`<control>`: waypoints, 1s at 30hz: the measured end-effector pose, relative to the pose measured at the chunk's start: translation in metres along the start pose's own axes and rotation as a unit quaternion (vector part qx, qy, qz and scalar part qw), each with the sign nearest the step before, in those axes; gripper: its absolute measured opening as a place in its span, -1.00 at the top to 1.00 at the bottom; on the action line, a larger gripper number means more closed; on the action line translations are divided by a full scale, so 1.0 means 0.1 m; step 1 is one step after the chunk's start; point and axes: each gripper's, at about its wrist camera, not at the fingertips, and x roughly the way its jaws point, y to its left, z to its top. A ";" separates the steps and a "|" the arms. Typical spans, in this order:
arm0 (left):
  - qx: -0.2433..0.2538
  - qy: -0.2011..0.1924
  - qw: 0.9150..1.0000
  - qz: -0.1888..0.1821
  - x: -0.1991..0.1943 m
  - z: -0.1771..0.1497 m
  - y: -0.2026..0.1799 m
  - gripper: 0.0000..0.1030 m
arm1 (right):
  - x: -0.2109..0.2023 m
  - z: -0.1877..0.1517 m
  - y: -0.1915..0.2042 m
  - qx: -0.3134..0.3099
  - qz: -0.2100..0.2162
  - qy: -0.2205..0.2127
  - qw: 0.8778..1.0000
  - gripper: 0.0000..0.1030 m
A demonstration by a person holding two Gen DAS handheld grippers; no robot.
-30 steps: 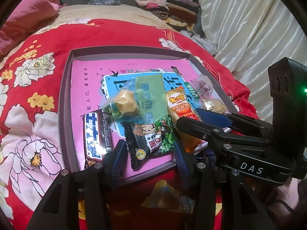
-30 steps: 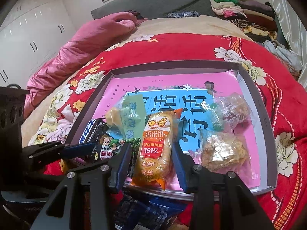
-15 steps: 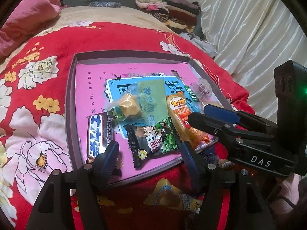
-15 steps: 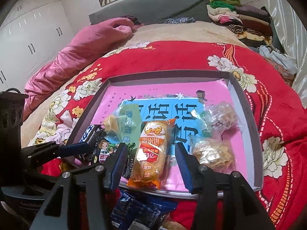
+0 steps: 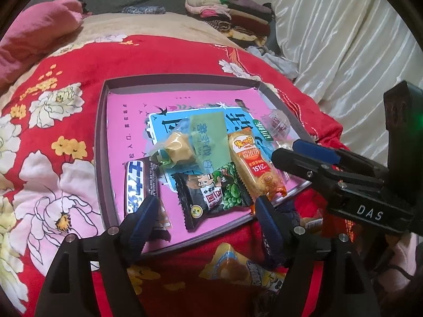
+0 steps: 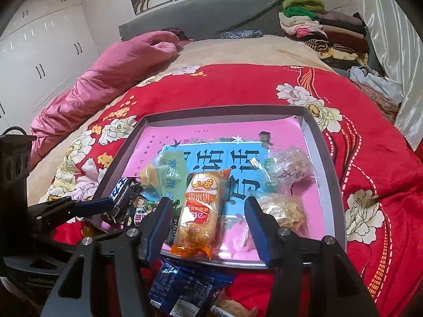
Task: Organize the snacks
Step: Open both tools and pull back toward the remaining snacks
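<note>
A bed carries everything here, covered by a red quilt with white and yellow flowers (image 6: 370,158). A pink duvet (image 6: 105,79) is bunched along its far left side, a grey headboard (image 6: 201,18) stands behind, and a pile of folded clothes (image 6: 325,31) sits at the far right corner. White wardrobe doors (image 6: 39,60) fill the left wall, and a pale satin curtain (image 5: 343,39) hangs on the right.

The left hand-held gripper (image 5: 203,208) hangs over the near edge of the tray, its jaws opening; the black green-pea packet (image 5: 211,195) lies between the blue fingers without being pressed, and the dark chocolate bar (image 5: 140,182) sits just at the left finger. The right hand-held gripper (image 6: 208,216) is also opening, its pads on either side of the orange rice-cracker packet (image 6: 198,211) but clear of it.

The shallow grey tray (image 6: 333,185) is lined with a pink and blue printed sheet (image 5: 127,121). In it lie the chocolate bar, the pea packet, the rice-cracker packet, a green-labelled clear packet holding a yellow pastry (image 5: 195,142), and two clear bags of brownish snacks (image 6: 288,169) on the right side, one nearer than the other. Outside the tray, on the quilt at its near edge, lie a blue packet (image 6: 185,285) and a yellow-and-blue packet (image 5: 243,269).
</note>
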 end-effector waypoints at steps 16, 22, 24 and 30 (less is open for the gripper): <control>-0.010 -0.021 1.000 0.019 -0.22 -0.04 0.02 -0.53 | -0.32 0.03 0.05 -0.013 0.003 -0.045 0.999 -0.30; -0.013 -0.028 0.999 0.022 -0.30 -0.09 0.03 -0.54 | -0.46 0.06 0.04 -0.007 0.000 -0.062 0.998 -0.38; -0.012 -0.032 0.999 0.025 -0.34 -0.11 0.03 -0.54 | -0.50 0.06 0.04 -0.007 0.000 -0.066 0.998 -0.39; -0.014 -0.036 0.999 0.014 -0.40 -0.15 -0.01 -0.55 | -0.61 0.03 0.05 -0.007 0.004 -0.076 0.997 -0.47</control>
